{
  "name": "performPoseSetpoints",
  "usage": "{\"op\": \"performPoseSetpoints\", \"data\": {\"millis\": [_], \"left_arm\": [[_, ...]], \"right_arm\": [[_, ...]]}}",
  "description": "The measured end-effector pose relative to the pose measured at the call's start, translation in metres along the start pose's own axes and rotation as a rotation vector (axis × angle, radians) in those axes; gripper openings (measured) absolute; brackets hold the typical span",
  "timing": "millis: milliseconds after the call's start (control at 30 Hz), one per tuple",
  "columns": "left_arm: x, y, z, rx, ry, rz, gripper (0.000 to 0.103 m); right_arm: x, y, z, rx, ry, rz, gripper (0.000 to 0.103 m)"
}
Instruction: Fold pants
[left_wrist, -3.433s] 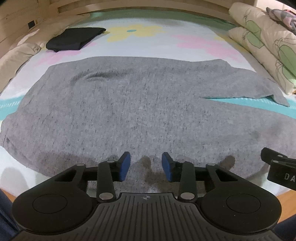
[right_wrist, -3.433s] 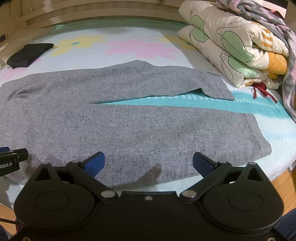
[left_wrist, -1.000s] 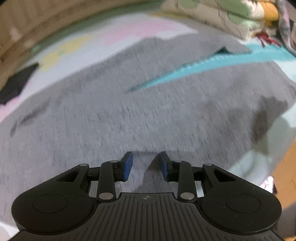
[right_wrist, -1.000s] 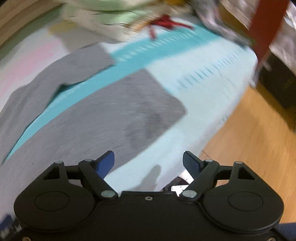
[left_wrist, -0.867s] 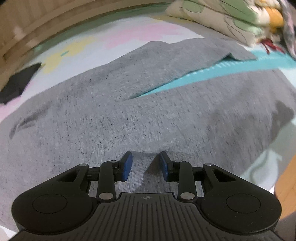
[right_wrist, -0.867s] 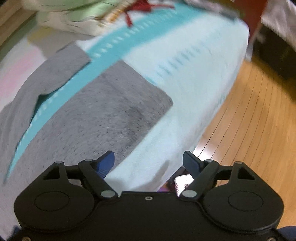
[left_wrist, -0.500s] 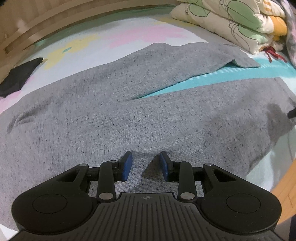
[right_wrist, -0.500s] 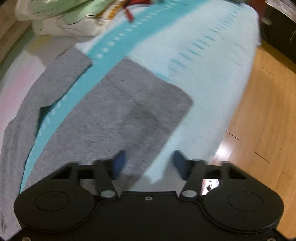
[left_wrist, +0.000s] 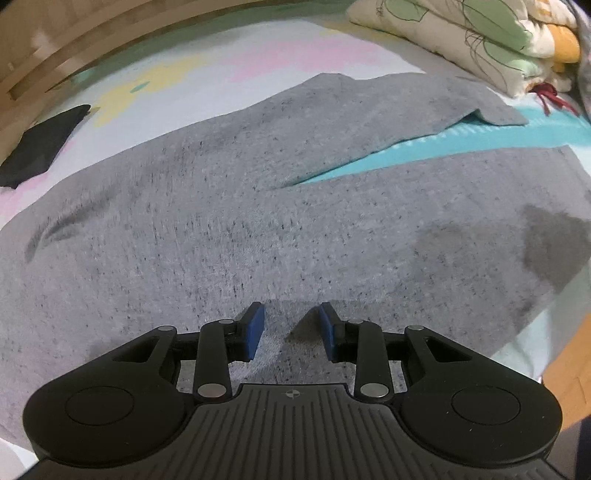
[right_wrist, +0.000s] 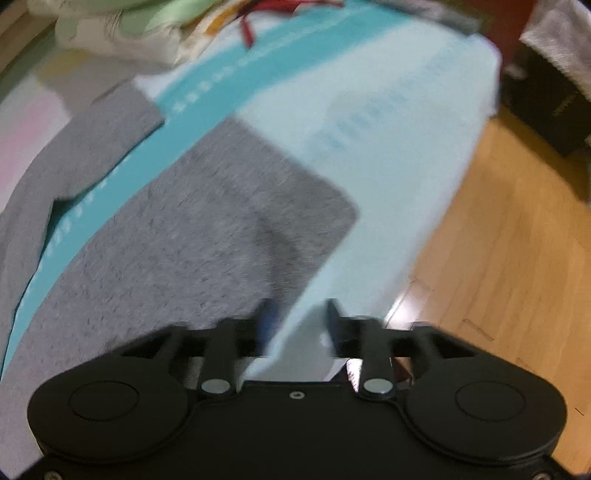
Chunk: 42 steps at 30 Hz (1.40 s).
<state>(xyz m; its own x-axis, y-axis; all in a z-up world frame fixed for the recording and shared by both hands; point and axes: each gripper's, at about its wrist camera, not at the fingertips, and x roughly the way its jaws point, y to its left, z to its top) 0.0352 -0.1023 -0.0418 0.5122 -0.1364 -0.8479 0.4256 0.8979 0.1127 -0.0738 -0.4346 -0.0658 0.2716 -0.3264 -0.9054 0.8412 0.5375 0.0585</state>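
At the far left of the left wrist view a folded black garment lay on the flower-printed bedsheet, apart from the grey marl pants, which were spread flat across the bed with the two legs running off to the right and a teal strip of sheet showing between them. The left gripper sat low over the near edge of the pants, its blue pads a narrow gap apart with grey cloth visible between them and nothing pinched. To the upper right a stack of folded quilts with a green leaf print rested by the far leg, a red cord lying just beside it. No writing or brand could be read on either gripper; only a small round mark sat on the ribbed body of the left one. In the blurred right wrist view the near pant leg ended in a hem at the middle of the frame, with pale blue sheet beyond it. The right gripper hung at the bed edge beside that leg, its fingers a modest gap apart, sheet between them. A wooden floor filled the right side.
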Motion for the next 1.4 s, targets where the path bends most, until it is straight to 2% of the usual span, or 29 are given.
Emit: {"op": "performPoseSetpoints", "data": {"millis": [100,233,300,400,500,600,700,800,967,1133,1200,1233,1300,1400], "left_arm": [[-0.012,0.008,0.014,-0.005,-0.032,0.018,0.031],[-0.024,0.030,0.041,-0.032,-0.090,0.031,0.031],[-0.023,0.045,0.059,-0.061,-0.094,0.032,0.031],[-0.015,0.063,0.079,-0.098,-0.094,0.032,0.031],[0.000,0.078,0.095,-0.118,-0.095,0.062,0.031],[0.022,0.085,0.097,-0.126,-0.065,0.084,0.031],[0.051,0.087,0.090,-0.151,0.043,0.054,0.031],[0.072,0.080,0.081,-0.133,0.135,0.020,0.031],[0.072,0.069,0.077,-0.079,0.111,0.042,0.031],[0.073,0.076,0.078,-0.113,0.112,0.012,0.031],[0.072,0.079,0.078,-0.130,0.110,0.004,0.031],[0.071,0.084,0.080,-0.140,0.107,0.000,0.031],[0.068,0.087,0.080,-0.160,0.091,-0.005,0.031],[0.065,0.096,0.087,-0.192,0.062,-0.018,0.031]], "right_arm": [[-0.028,0.011,0.003,-0.034,-0.091,0.019,0.065],[-0.057,0.043,0.018,-0.108,-0.165,0.114,0.077],[-0.064,0.068,0.030,-0.147,-0.179,0.175,0.079],[-0.062,0.109,0.046,-0.199,-0.164,0.220,0.081],[-0.050,0.146,0.063,-0.248,-0.143,0.192,0.081],[-0.031,0.178,0.080,-0.259,-0.126,0.179,0.080],[-0.011,0.207,0.095,-0.235,-0.090,0.172,0.078],[0.012,0.233,0.111,-0.169,-0.049,0.201,0.077],[0.039,0.276,0.133,-0.108,-0.062,0.148,0.080],[0.072,0.299,0.142,-0.085,0.028,0.059,0.078],[0.085,0.295,0.137,-0.063,0.084,0.030,0.066],[0.080,0.292,0.131,-0.072,0.049,0.014,0.059],[0.070,0.286,0.123,-0.114,0.042,0.015,0.010],[0.050,0.259,0.110,-0.119,0.045,0.071,0.010]]}}
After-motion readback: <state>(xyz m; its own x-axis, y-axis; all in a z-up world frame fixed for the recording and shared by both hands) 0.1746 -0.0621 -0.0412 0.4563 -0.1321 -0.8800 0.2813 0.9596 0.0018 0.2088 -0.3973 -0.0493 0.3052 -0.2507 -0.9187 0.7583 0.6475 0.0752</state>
